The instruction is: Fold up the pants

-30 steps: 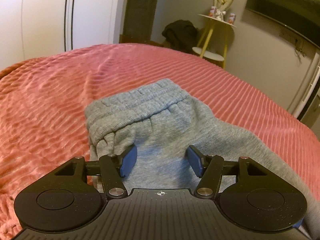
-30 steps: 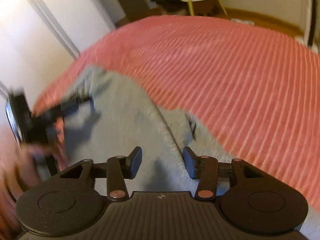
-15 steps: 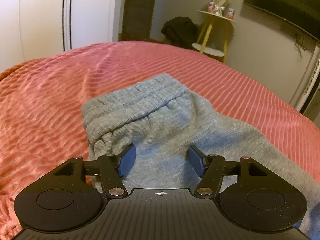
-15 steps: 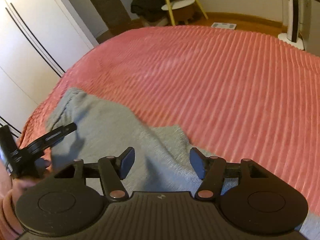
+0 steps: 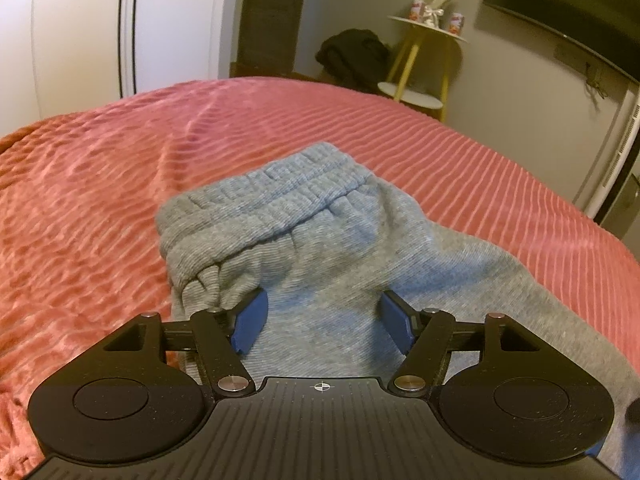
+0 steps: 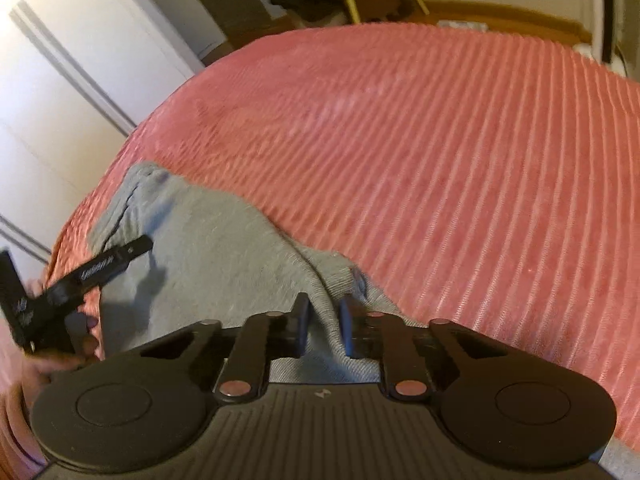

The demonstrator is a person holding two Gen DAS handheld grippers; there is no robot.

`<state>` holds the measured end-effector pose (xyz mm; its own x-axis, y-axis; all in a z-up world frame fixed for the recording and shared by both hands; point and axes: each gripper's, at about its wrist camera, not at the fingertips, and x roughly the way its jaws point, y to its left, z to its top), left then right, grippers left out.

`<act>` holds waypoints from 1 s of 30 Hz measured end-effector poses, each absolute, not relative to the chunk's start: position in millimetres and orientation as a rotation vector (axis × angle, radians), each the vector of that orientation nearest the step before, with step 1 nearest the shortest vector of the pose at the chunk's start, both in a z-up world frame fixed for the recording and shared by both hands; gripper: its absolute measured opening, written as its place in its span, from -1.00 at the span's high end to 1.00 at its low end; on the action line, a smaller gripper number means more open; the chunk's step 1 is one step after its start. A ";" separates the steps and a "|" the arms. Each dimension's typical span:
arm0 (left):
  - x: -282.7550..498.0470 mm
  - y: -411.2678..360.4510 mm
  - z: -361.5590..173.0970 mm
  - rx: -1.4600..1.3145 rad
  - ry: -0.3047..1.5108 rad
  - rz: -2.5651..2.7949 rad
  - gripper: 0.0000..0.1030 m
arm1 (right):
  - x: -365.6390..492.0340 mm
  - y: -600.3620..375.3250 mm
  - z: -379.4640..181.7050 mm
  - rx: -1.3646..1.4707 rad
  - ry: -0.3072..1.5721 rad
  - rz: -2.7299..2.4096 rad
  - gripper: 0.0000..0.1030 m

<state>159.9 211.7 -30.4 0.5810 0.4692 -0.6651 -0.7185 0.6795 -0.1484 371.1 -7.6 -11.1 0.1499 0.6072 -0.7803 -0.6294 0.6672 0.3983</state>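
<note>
Grey sweatpants [image 5: 312,232] lie on a red ribbed bedspread [image 5: 100,200], the elastic waistband [image 5: 264,196] at the far end. My left gripper [image 5: 323,300] hovers low over the cloth just behind the waistband, its blue pads apart and opening, gripping nothing. In the right wrist view the pants [image 6: 216,248] run off to the left. My right gripper [image 6: 322,312] is closing, its pads pinching a raised ridge of grey fabric at the pants' right edge. One of the left gripper's fingers [image 6: 120,258] shows at the far left, held by a person's hand [image 6: 40,364].
The bedspread [image 6: 440,160] stretches far to the right and beyond the pants. Past the bed stand a yellow-legged side table [image 5: 424,40], a dark heap of clothes [image 5: 352,56], white wardrobe doors [image 5: 72,32] and a wall-mounted screen [image 5: 560,12].
The right gripper's jaws went from wide apart to nearly together around a fold of the pants, after shifting slightly along the edge. The left gripper stayed put, its pads a little wider.
</note>
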 end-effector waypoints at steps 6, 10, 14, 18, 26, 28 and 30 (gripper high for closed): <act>159.2 211.0 -29.7 -0.426 0.642 0.715 -0.36 | 365.5 -12.1 -9.9 -0.002 1.125 0.915 0.77; 158.5 210.7 -29.7 -0.428 0.643 0.714 -0.36 | 376.5 -10.0 -16.4 0.069 1.184 0.900 0.61; 158.8 210.9 -30.0 -0.424 0.647 0.708 -0.37 | 393.3 -12.9 -27.8 0.198 1.249 0.888 0.57; 159.1 210.9 -30.4 -0.420 0.651 0.703 -0.39 | 405.4 -18.7 -44.0 0.369 1.302 0.871 0.57; 160.6 213.1 -31.1 -0.420 0.655 0.696 -0.41 | 399.4 -9.5 -42.3 0.349 1.236 0.839 0.87; 160.5 213.6 -31.2 -0.422 0.656 0.695 -0.41 | 396.1 -6.6 -33.0 0.317 1.167 0.822 0.93; 160.3 214.3 -31.1 -0.424 0.656 0.693 -0.41 | 395.1 -7.2 -21.9 0.295 1.077 0.780 1.00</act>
<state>160.3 214.3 -31.1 0.5843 0.4469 -0.6774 -0.7008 0.6988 -0.1435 395.1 -7.2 -21.9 0.2447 0.6959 -0.6752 -0.4243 0.7030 0.5708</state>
